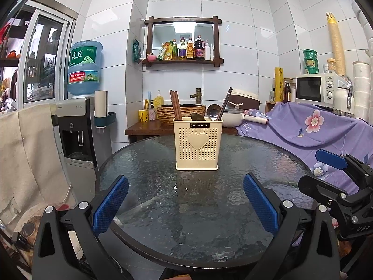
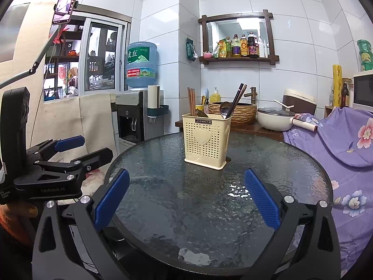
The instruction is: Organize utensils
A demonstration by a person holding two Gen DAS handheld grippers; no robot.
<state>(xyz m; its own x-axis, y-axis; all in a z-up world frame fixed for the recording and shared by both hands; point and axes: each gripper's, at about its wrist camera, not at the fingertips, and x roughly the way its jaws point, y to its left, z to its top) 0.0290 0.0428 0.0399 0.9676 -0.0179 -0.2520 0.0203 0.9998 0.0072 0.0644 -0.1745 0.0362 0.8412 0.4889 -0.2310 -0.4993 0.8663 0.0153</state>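
Blue pads line both sets of jaws, and each pair stands wide apart with nothing between them. Nearest the round glass surface (image 1: 233,221), the left gripper (image 1: 185,204) hovers over its near rim, well short of the cream utensil holder (image 1: 197,144). The right gripper (image 2: 186,200) hangs likewise over the near rim, also well short of the holder; in the left wrist view it shows off to the holder's right, past the rim of the glass.

The holder stands upright near the far side of the surface, its heart-marked face toward the cameras. Inside it, brown chopsticks (image 1: 175,106) rise at its left end, two spoons (image 1: 211,113) sit lower in the middle, and dark chopsticks (image 1: 225,103) lean out at its right end.

Right of the holder lies a purple flowered cloth (image 1: 303,126). Behind the holder sit a woven basin (image 1: 167,114) and a white pot (image 1: 230,116). Left of the holder stands a water dispenser (image 1: 77,128).
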